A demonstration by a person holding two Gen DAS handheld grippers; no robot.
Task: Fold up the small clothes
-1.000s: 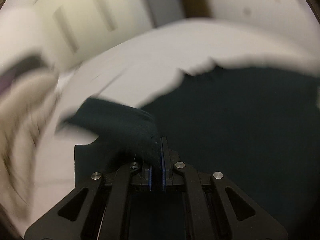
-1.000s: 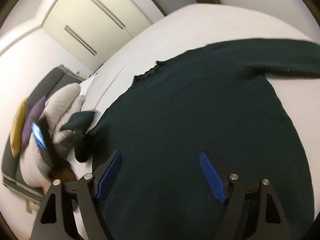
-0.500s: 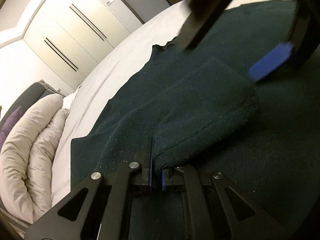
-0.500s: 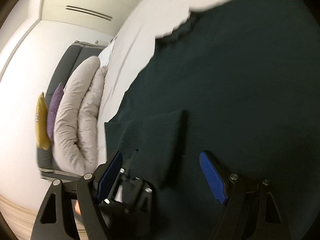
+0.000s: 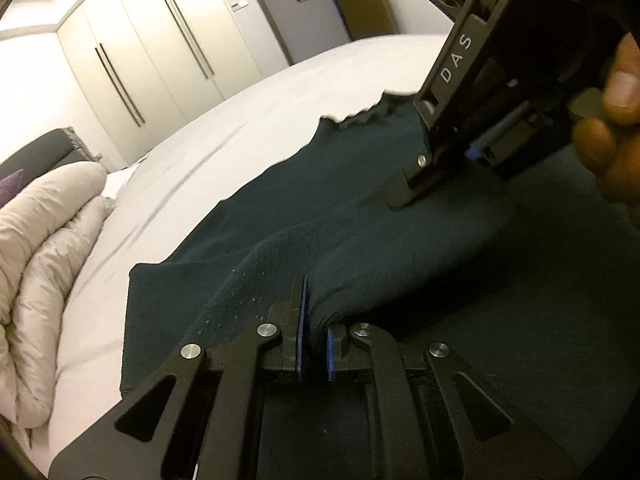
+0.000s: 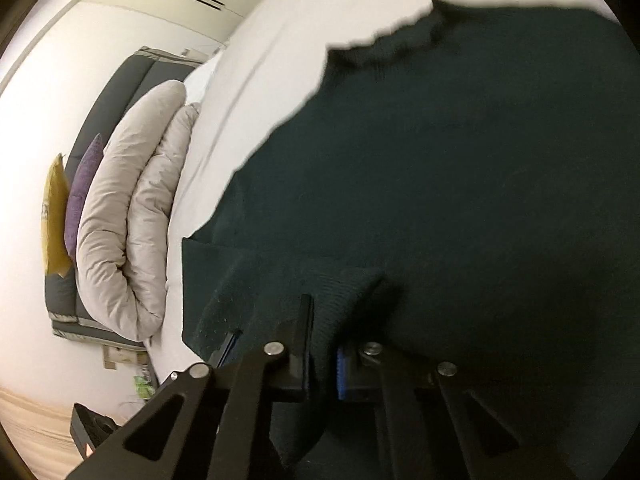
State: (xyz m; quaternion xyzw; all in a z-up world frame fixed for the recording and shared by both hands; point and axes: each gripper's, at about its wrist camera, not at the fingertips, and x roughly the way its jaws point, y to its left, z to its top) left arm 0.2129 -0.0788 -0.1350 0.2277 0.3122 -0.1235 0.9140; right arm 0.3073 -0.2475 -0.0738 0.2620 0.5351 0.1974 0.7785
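The right hand-held gripper [image 6: 322, 364] has just been closing: its blue pads, held wide apart a second ago over the spread garment, are now clamped on a fold of the dark green sweater [image 6: 460, 184], with knit fabric bunched between them. In the left wrist view it is seen from outside, tip down on the sweater (a person's fingers [image 5: 612, 128] are wrapped round its handle at the right edge of that view).

The left hand-held gripper [image 5: 313, 344] is clenched on the sleeve [image 5: 360, 256], a ridge of cloth being pinched between its pads; a second ago that sleeve was held lifted over the bare sheet, and it is now laid across the sweater's body.

The sweater itself is spread flat on the white bed [image 5: 224, 152], its collar [image 5: 360, 116] turned toward the far edge and its side hem close to the rolled beige duvet [image 5: 44, 248] at the head end. Beyond are a purple cushion [image 6: 82, 196] and a yellow one [image 6: 54, 216].

It is judged that the sleeve fold is nearly set and that both grips are now placed for the side of the body to be carried inward; the fold across the middle is not yet done.
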